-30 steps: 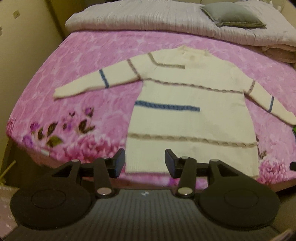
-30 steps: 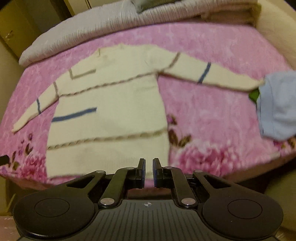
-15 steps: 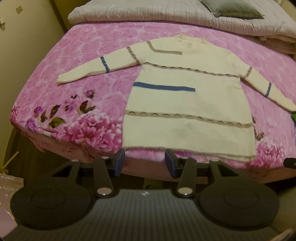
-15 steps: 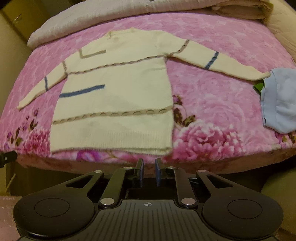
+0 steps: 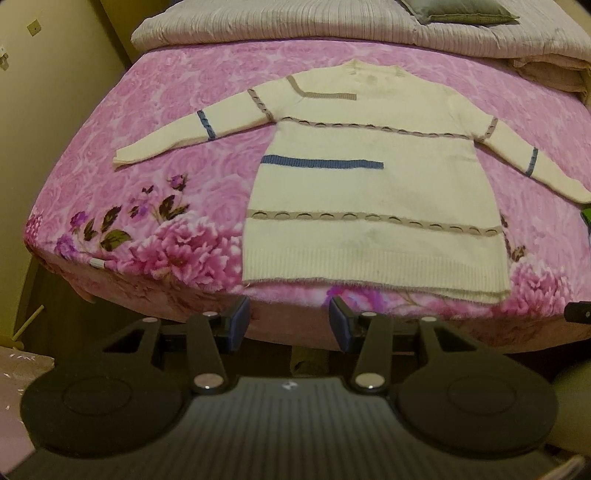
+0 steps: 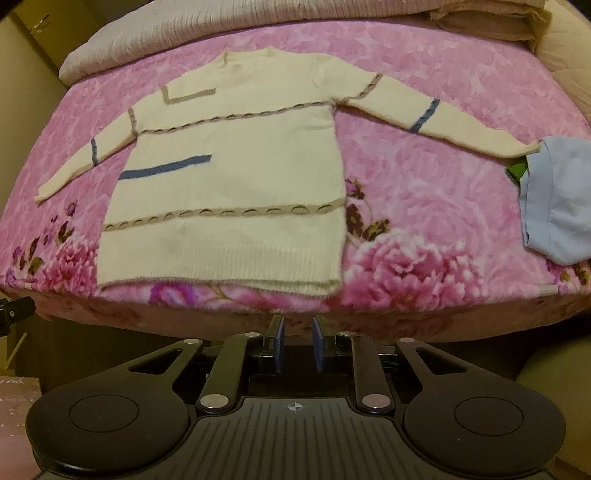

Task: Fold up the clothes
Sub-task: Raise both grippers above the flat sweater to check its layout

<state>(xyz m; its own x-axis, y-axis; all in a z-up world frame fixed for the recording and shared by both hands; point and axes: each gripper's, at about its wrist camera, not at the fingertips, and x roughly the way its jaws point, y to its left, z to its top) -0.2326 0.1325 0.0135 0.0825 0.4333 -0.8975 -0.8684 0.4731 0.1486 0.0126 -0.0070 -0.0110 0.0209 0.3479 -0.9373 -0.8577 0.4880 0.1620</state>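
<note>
A cream knit sweater (image 5: 369, 192) with blue and tan stripes lies flat, front up, on the pink floral bed (image 5: 177, 177), sleeves spread to both sides, hem toward me. It also shows in the right wrist view (image 6: 236, 184). My left gripper (image 5: 289, 320) is open and empty, below the bed's front edge, short of the hem. My right gripper (image 6: 298, 343) is open by a narrow gap and empty, also below the bed's front edge (image 6: 443, 306), near the hem's right corner.
A light blue garment (image 6: 561, 199) with something green under it lies at the bed's right edge, by the right sleeve cuff. A folded grey quilt (image 5: 332, 22) and a grey pillow (image 5: 458, 11) lie at the bed's head. A yellow wall (image 5: 44, 110) stands on the left.
Both grippers have pulled back and lowered, so the sweater and bed edge sit higher in view. The right jaws have opened a little. The sweater has not moved.
</note>
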